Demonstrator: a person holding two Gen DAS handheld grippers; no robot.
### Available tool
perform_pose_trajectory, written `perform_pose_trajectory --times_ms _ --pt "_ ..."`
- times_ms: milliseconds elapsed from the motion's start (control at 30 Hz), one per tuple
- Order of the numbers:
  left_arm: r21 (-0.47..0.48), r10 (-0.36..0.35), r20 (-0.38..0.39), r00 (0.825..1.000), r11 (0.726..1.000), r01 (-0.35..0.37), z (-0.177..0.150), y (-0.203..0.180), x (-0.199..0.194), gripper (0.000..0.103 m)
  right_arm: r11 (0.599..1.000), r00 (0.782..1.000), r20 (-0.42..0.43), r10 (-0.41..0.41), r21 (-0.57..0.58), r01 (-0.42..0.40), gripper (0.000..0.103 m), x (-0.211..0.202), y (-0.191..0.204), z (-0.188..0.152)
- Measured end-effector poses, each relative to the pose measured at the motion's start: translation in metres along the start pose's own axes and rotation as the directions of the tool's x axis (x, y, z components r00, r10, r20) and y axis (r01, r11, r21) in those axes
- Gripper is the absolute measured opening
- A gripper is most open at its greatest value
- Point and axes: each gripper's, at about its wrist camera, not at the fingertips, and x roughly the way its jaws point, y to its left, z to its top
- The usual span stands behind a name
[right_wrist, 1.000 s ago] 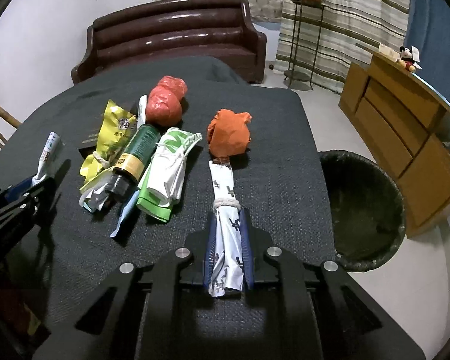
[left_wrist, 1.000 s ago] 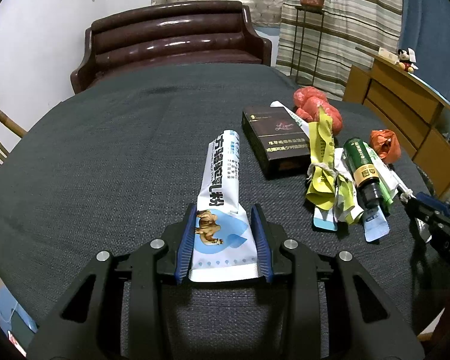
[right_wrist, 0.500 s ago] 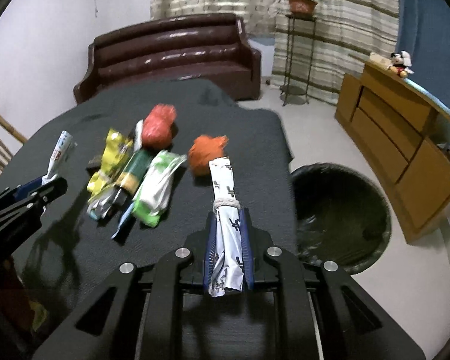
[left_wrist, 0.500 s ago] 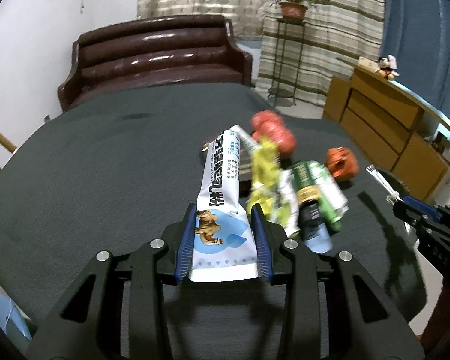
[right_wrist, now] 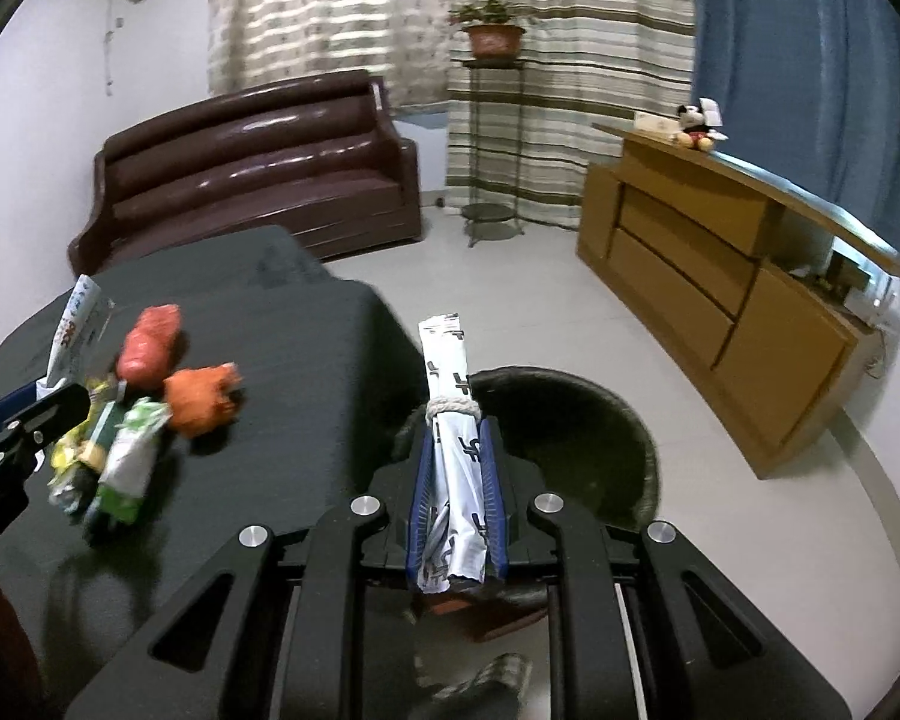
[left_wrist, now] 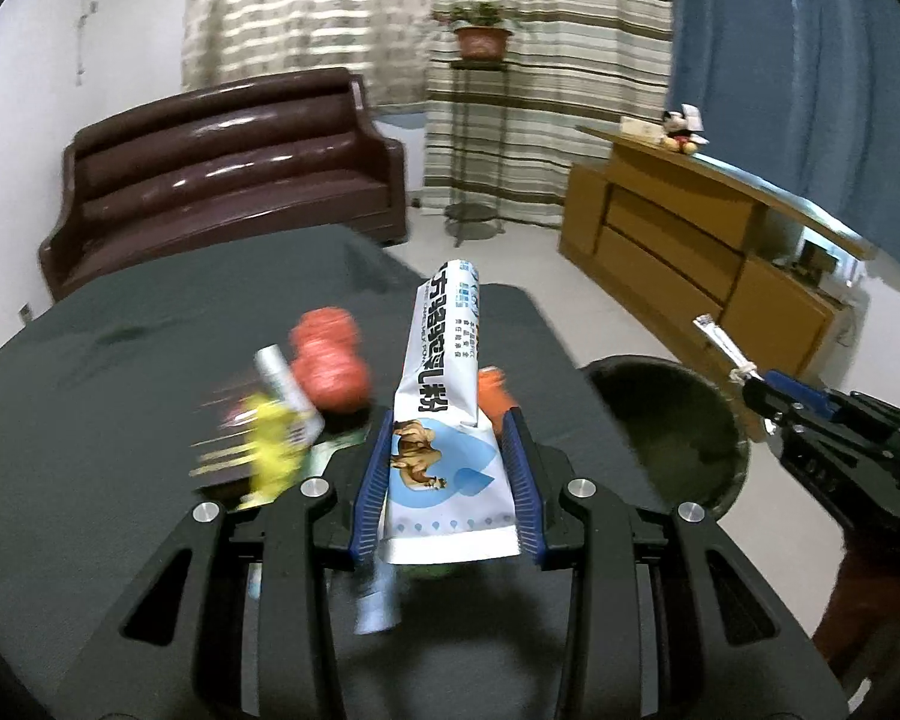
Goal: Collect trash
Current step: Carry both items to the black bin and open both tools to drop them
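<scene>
We take the black bin (right_wrist: 576,444) on the floor, just past the tabletop's (right_wrist: 306,360) edge, as our landmark, and work from the side farthest from it towards it.

Farthest from the bin, the leftover trash lies in a cluster on the tabletop: a yellow wrapper (left_wrist: 273,450), a red crumpled bag (right_wrist: 150,345), an orange crumpled bag (right_wrist: 201,399) and a green-and-white packet (right_wrist: 129,459). These are motion-blurred, so we cannot name them more finely.

Nearer the bin, our left gripper (left_wrist: 447,480) has its jaws pinching a white-and-blue milk powder sachet (left_wrist: 441,402) by its lower end; the sachet stands up above the tabletop, not yet over the bin.

Closest to the bin, our right gripper (right_wrist: 456,510) has its jaws pressed onto a rolled white wrapper (right_wrist: 453,420) tied with string, whose tip seems to reach over the bin's near rim.

To do this step well, we judge that the right gripper should travel until its jaws are above the middle of the bin's mouth before letting go, since a light wrapper can catch on the rim. We would tip it downward, open fully, and let the wrapper slide free. The left gripper should then follow clear of the right, crossing over the cluster without brushing it.
</scene>
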Motion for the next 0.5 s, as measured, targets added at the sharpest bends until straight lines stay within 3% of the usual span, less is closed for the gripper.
perform_pose_trajectory --times_ms 267,500 --pt "0.068 -0.052 -0.017 0.998 0.996 0.053 0.014 -0.057 0.037 0.035 0.998 0.999 0.005 -0.034 0.048 0.034 0.017 0.019 -0.035 0.004" --pt "0.101 -0.073 -0.085 0.994 0.991 0.081 0.019 -0.092 0.074 0.035 0.995 0.999 -0.003 -0.043 0.092 0.043 0.017 0.034 -0.058 0.004"
